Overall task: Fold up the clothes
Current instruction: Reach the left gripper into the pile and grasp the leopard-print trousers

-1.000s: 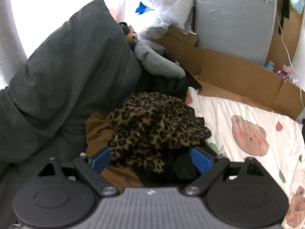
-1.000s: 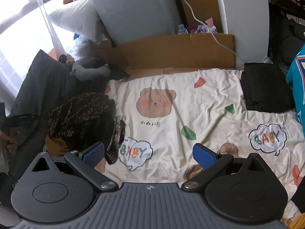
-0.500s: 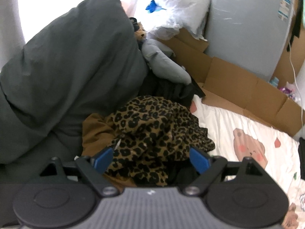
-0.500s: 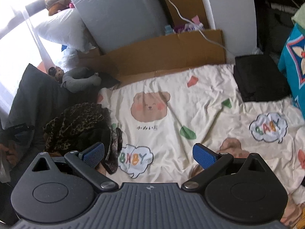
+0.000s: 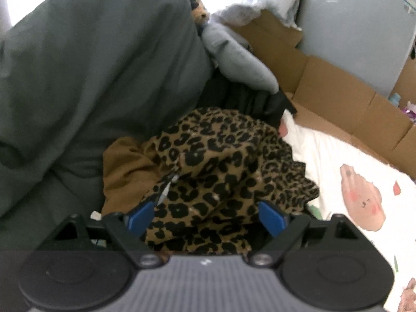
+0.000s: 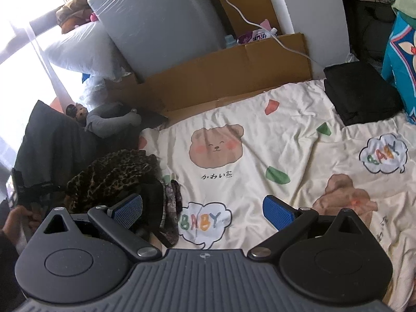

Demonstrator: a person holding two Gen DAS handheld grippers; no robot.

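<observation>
A crumpled leopard-print garment (image 5: 221, 166) tops a heap of clothes at the left side of the bed. It lies over a brown garment (image 5: 124, 171) and dark clothing. My left gripper (image 5: 206, 217) is open, its blue pads on either side of the leopard cloth's near edge. In the right wrist view the same leopard-print garment (image 6: 114, 174) sits at lower left. My right gripper (image 6: 202, 210) hangs open above the cream bear-print sheet (image 6: 260, 156), nothing between its fingers. A folded black garment (image 6: 361, 93) rests at the bed's far right.
A dark grey duvet (image 5: 91, 78) piles up left of the heap. A grey plush toy (image 6: 111, 119) lies behind it. Flat cardboard (image 6: 234, 72) and a grey wrapped panel (image 6: 161, 20) line the wall. A hand (image 6: 18, 215) holds the left gripper.
My left gripper has moved in closer to the leopard-print garment, which now fills the space between its pads. The right gripper has lifted and tilted back, showing more of the wall.
</observation>
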